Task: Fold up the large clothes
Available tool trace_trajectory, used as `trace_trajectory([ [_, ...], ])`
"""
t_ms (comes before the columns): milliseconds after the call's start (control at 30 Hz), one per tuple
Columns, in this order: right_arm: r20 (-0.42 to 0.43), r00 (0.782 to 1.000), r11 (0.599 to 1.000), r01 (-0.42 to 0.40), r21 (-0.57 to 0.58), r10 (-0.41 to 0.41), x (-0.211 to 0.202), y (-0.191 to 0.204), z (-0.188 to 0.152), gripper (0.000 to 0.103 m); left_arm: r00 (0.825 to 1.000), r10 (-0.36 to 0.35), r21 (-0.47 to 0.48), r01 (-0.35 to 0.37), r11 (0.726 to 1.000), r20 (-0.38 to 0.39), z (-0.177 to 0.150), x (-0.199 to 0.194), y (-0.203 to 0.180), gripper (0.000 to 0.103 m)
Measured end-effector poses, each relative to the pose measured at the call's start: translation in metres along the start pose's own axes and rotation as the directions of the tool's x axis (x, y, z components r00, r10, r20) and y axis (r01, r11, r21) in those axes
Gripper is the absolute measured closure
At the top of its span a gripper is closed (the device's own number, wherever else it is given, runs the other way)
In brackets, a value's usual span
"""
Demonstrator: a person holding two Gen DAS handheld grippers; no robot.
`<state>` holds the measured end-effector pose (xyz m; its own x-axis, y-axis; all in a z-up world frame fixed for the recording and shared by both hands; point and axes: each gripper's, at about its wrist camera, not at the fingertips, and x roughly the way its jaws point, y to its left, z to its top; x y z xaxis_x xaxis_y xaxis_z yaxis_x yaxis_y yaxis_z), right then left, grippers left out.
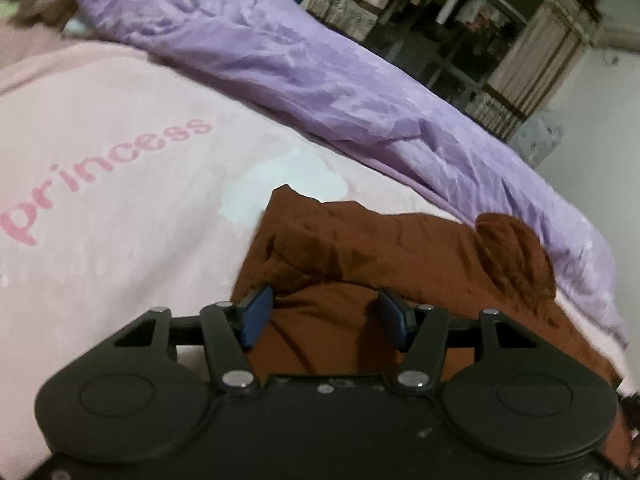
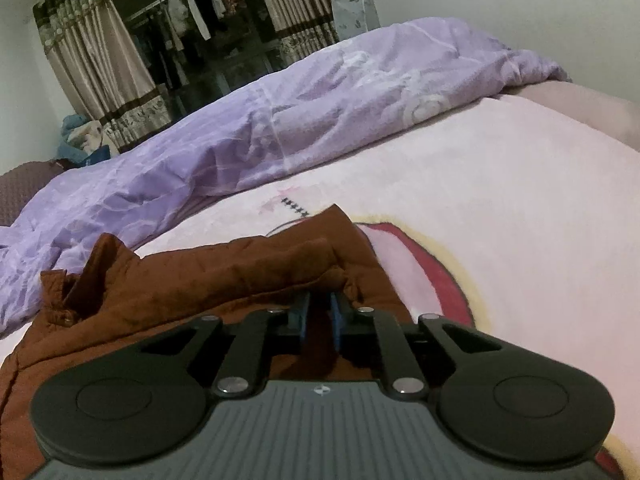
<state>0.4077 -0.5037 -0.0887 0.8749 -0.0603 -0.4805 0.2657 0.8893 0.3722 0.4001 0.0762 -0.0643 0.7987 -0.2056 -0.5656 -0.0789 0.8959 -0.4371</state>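
While the right hand-held gripper (image 2: 320, 312) pinches the brown garment (image 2: 200, 280), pink blanket (image 2: 500, 200) spreads beyond.

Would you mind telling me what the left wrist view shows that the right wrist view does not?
Only the left wrist view shows the pink word "princess" and the open left gripper. Only the right wrist view shows the red and yellow print and the right gripper shut on the brown garment. Both show the garment, purple duvet, pink blanket.

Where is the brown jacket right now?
The brown jacket lies on the pink blanket, in front of the purple quilt. Both views show it at the tongs.
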Motion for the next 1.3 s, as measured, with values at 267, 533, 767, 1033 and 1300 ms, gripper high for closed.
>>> trace_trajectory([
  [267, 0.083, 0.996, 0.998, -0.033, -0.058, 0.038, -0.043, 0.034, 0.012, 0.073, 0.994, 0.056, 0.15, -0.071, 0.986, 0.098, 0.006, -0.046, -0.051, 0.047],
  [533, 0.016, 0.948, 0.907, -0.3, -0.296, 0.319, -0.086, 0.148, -0.038, 0.075, 0.989, -0.123, 0.377, 0.085, 0.922, 0.08, -0.057, -0.069, -0.158, 0.045],
  [767, -0.121, 0.945, 0.898, -0.325, -0.296, 0.302, -0.054, 0.17, -0.085, 0.082, 0.995, -0.087, 0.368, 0.099, 0.925, -0.049, -0.093, -0.028, -0.163, 0.045],
  [1033, -0.057, 0.977, 0.927, -0.212, -0.31, 0.204, -0.064, 0.143, -0.07, 0.087, 1.0, 0.021, 0.402, -0.023, 0.915, 0.011, -0.074, -0.031, -0.126, 0.043],
  [1300, -0.016, 0.999, 0.951, -0.038, -0.306, 0.034, -0.063, 0.094, -0.053, 0.086, 0.989, 0.135, 0.378, -0.145, 0.914, 0.054, -0.043, -0.036, -0.078, 0.043],
])
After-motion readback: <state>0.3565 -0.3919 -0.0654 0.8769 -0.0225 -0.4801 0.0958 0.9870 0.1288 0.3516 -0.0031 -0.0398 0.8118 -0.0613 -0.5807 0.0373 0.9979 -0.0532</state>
